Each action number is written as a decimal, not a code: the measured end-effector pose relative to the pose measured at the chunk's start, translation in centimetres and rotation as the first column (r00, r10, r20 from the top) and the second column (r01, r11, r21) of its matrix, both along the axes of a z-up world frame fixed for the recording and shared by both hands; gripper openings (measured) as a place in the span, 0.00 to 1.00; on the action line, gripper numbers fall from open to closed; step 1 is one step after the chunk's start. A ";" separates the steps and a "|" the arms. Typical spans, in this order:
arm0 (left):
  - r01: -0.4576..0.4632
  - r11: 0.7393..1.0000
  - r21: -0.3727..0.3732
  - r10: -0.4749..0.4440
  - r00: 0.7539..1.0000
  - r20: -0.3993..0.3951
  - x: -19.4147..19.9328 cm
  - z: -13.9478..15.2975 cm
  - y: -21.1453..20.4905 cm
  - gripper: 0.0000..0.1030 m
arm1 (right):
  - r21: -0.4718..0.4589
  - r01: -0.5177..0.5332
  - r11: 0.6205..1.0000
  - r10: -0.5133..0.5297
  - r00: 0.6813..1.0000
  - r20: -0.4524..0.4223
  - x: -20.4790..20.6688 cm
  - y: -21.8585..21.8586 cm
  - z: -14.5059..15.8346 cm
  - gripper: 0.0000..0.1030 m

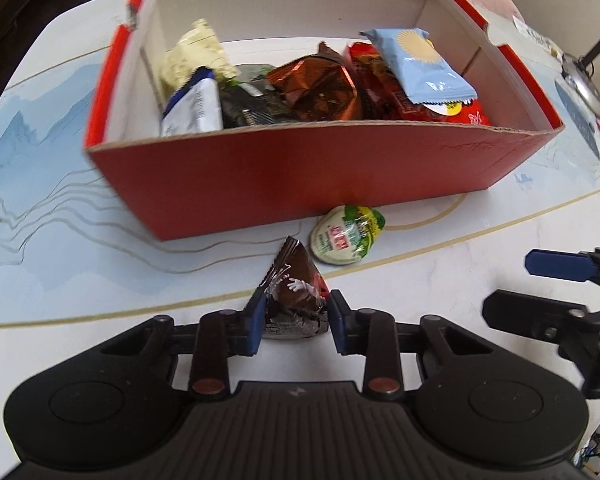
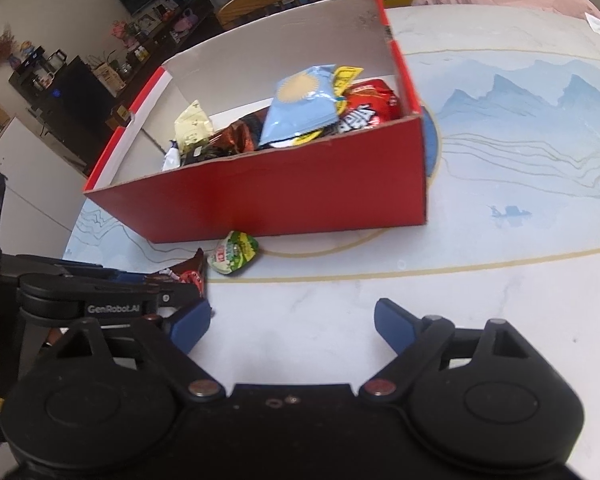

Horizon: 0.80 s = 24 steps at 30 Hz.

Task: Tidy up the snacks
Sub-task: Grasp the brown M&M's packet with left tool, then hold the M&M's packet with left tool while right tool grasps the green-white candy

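Crinkly dark foil, the small snack packet point(image 1: 296, 300) near the bench's front edge looks light and soft, best pinched across its puffed middle, as the left tongs point(image 1: 294, 322) clamp it now. Beside it lies a round green-lidded cup point(image 1: 346, 236), against the red cardboard box point(image 1: 300, 188) of glossy wrappers; right tongs point(image 2: 294, 326) gape empty over marbled bench point(image 2: 500, 300).

The right gripper point(image 2: 294, 326) hangs open over the table point(image 2: 500, 300), facing the red box point(image 2: 284, 196) of snacks.

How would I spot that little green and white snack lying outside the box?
Find the red cardboard box on the table. Just in front of its near wall lies a round green and white packet. Its neighbour, the dark brown wrapper, sits between gripper fingers; the green one lies free.
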State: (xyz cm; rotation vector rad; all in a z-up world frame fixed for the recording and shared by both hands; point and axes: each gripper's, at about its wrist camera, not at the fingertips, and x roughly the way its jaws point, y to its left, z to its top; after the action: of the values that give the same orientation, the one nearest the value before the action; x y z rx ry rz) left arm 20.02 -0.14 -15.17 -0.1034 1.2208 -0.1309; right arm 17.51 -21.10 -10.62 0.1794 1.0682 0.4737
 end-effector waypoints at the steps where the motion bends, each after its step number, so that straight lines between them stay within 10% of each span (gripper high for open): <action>1: -0.009 1.000 -0.006 0.009 1.000 0.001 -0.2 0.1 0.3 0.29 | -0.002 -0.008 1.000 0.008 1.000 0.003 0.0 0.3 -0.1 0.86; 24: -0.220 0.974 -0.055 0.221 0.975 0.017 -4.8 1.9 7.0 0.26 | -0.100 -0.104 0.989 0.114 0.988 0.101 1.6 8.6 -2.5 0.66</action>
State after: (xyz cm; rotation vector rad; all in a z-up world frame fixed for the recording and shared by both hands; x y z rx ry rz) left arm 15.21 6.90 -13.29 -0.2818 1.1750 0.0300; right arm 19.07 -12.51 -13.09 0.0115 0.9970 0.5245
